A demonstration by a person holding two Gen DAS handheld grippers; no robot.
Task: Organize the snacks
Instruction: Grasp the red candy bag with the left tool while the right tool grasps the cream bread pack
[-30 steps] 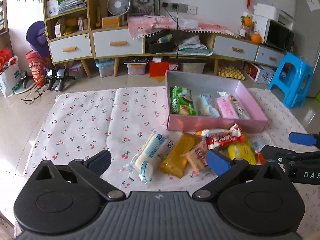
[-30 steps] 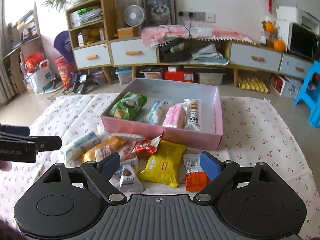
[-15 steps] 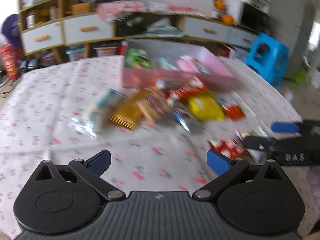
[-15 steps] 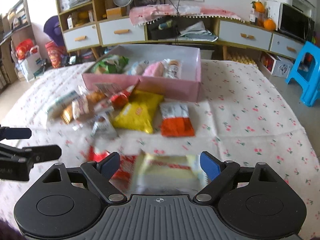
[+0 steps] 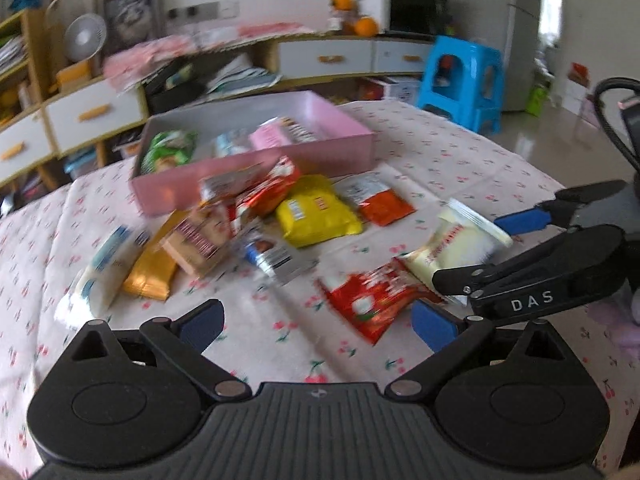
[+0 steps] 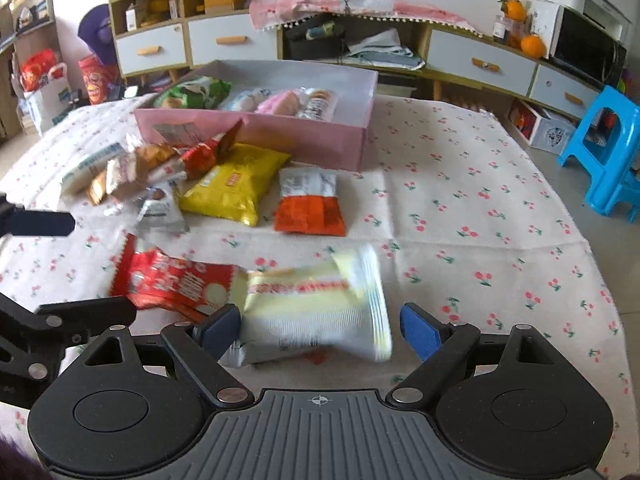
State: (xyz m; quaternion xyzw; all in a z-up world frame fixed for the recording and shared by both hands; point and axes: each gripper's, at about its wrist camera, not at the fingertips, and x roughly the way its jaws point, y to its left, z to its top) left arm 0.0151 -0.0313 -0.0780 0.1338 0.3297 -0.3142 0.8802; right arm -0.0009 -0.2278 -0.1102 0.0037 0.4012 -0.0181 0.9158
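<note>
A pink box (image 6: 280, 136) holds several snack packs at the back of the cherry-print cloth; it also shows in the left wrist view (image 5: 256, 172). Loose snacks lie in front of it: a yellow pack (image 6: 232, 188), an orange-and-white pack (image 6: 310, 204), a red pack (image 6: 172, 280) and a cream pack (image 6: 316, 304). My right gripper (image 6: 318, 328) is open, with the cream pack lying between its fingers. My left gripper (image 5: 316, 322) is open and empty, just left of the red pack (image 5: 372, 300). The right gripper's fingers (image 5: 520, 220) reach around the cream pack (image 5: 452, 244).
More packs are heaped at the left of the pile (image 5: 152, 256). A blue stool (image 6: 608, 148) stands right of the cloth. Low cabinets with drawers (image 6: 480, 64) run along the back wall. The cloth's right edge meets the tiled floor (image 6: 580, 184).
Both grippers pulled back from the box toward the near part of the cloth. The red and cream packs came into view, and my right gripper now straddles the cream pack.
</note>
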